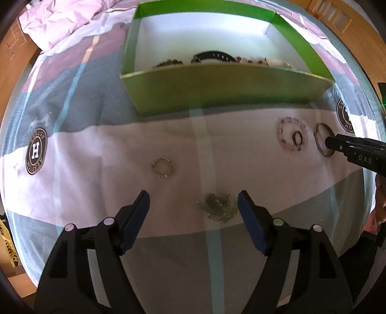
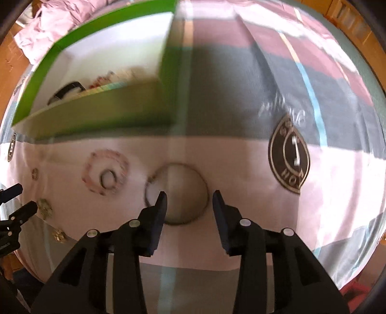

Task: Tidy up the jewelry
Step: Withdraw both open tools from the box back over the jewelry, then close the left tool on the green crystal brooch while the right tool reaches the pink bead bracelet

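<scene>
A green box [image 1: 217, 91] holding a black band [image 1: 212, 56] and beaded bracelets stands on a patterned bedsheet. In front of it lie a small silver beaded ring [image 1: 154, 166], a bunched green bead bracelet [image 1: 218, 207], a pink bead bracelet [image 1: 281, 135] around a small dark ring [image 1: 297, 139], and a metal bangle [image 1: 316, 135]. My left gripper [image 1: 193, 200] is open, with the green bracelet between its fingers close to the right one. My right gripper [image 2: 190, 196] is open over the bangle [image 2: 154, 178]; its left finger is inside the hoop and the right finger is outside it.
The box [image 2: 96, 113] sits to the upper left in the right wrist view, with the pink bracelet [image 2: 91, 174] below it. Round dark logos [image 1: 36, 151] [image 2: 289, 157] are printed on the sheet. Crumpled pink bedding [image 1: 55, 21] lies at the far left, with wooden furniture around the edges.
</scene>
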Motion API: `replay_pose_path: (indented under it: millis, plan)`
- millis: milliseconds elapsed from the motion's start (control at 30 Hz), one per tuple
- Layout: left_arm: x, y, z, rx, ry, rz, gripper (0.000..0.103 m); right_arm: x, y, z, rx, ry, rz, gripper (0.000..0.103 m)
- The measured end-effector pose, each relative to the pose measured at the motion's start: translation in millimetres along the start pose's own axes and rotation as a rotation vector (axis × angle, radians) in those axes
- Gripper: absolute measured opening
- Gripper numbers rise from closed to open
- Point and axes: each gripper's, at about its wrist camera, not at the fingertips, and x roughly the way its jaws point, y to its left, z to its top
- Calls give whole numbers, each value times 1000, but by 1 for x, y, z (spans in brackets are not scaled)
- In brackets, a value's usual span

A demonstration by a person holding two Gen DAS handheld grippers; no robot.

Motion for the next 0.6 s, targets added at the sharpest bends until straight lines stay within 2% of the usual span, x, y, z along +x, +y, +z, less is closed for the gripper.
replay_pose_path:
  millis: [267,367,467,600]
  plan:
    - [18,-17,-5,44,54,-8,76,-11,4,-2,12,-33,71,41]
    - [25,-21,-5,50,70,-5,53,-14,18,-1,-6,-53,125,41]
    - [22,-18,-4,32,53,-10,36,-17,31,0,-17,-94,147,41]
    - [21,-8,-1,-2,56,-34,34,-14,45,11,-33,-151,148,41]
